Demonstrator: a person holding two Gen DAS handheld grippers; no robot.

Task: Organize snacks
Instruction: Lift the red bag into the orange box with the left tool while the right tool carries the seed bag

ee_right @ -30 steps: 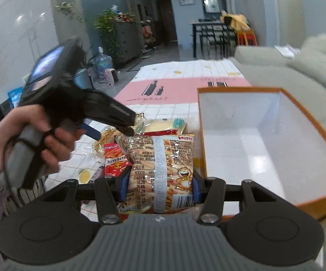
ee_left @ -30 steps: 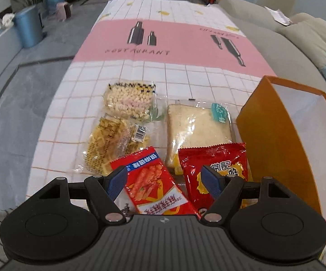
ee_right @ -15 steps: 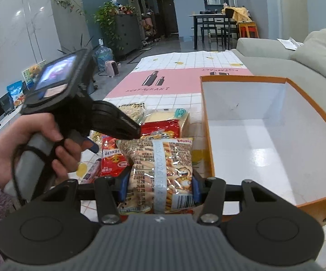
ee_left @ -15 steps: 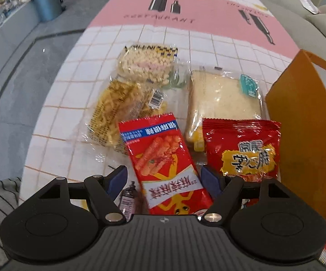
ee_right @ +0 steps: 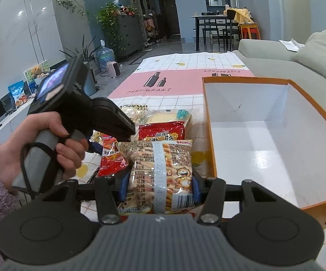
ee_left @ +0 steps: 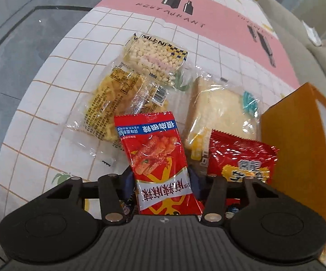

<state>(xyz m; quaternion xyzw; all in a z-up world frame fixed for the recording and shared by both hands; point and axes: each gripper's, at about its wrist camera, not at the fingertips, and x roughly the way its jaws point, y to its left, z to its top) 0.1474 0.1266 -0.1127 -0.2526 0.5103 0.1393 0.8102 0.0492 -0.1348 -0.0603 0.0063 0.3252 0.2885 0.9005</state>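
Left gripper (ee_left: pixel 161 180) closing on red pack (ee_left: pixel 157 158), pads at its sides, pack on cloth (ee_left: pixel 72 52) among loose snacks. Right gripper (ee_right: pixel 159 186) clamps clear stick pack (ee_right: pixel 160 171), held beside open box (ee_right: pixel 264 140), likely for drop-in.

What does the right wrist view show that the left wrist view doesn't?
Only the right wrist view: the orange box's white inside, a hand on the left claw's handle, and the right claw shut on a clear snack bag. Only the left: the yellow noodle pack. Both: the red chilli-strip packet and the bread.
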